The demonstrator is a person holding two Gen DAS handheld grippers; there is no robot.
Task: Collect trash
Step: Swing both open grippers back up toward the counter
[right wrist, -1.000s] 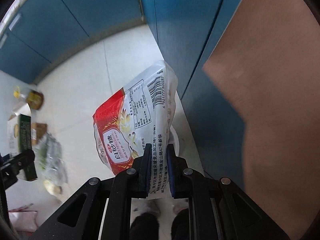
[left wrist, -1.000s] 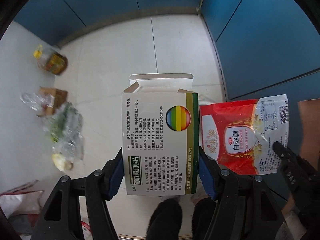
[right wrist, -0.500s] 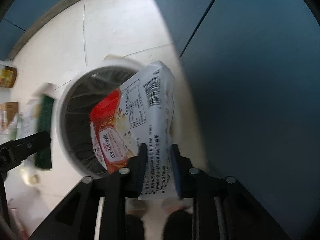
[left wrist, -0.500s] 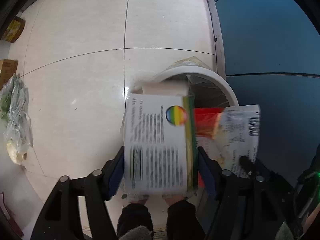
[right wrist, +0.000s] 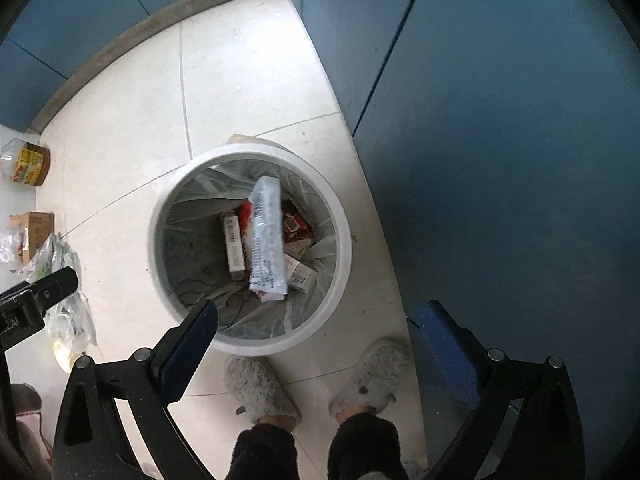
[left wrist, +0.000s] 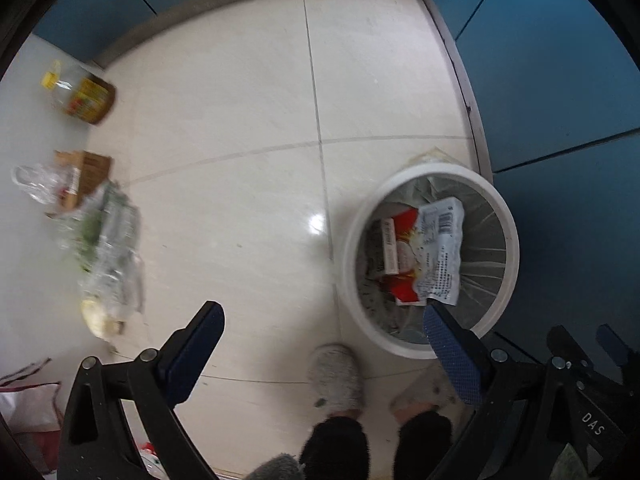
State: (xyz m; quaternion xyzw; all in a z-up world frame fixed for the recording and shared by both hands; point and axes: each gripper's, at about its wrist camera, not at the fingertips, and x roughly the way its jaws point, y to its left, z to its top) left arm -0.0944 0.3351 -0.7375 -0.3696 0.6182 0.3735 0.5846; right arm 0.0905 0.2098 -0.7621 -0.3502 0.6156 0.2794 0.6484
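A white round trash bin (left wrist: 508, 224) (right wrist: 340, 236) with a clear liner stands on the tiled floor by the blue cabinets. Inside lie the red-and-white sugar bag (left wrist: 438, 256) (right wrist: 266, 236) and the white carton (left wrist: 389, 246) (right wrist: 234, 246) among other scraps. My left gripper (left wrist: 322, 322) is open and empty, above the floor just left of the bin. My right gripper (right wrist: 316, 320) is open and empty above the bin's near rim.
On the white surface at left lie a yellow-capped oil bottle (left wrist: 82, 94) (right wrist: 30, 164), a brown cardboard box (left wrist: 86, 170) (right wrist: 36, 228) and crumpled clear plastic bags (left wrist: 108, 244) (right wrist: 66, 308). The person's grey slippers (right wrist: 260, 390) stand in front of the bin. Blue cabinet doors (right wrist: 500, 140) close off the right.
Both grippers opened over the bin. The carton dropped from the left one and the sugar bag from the right one; both now lie inside the bin.
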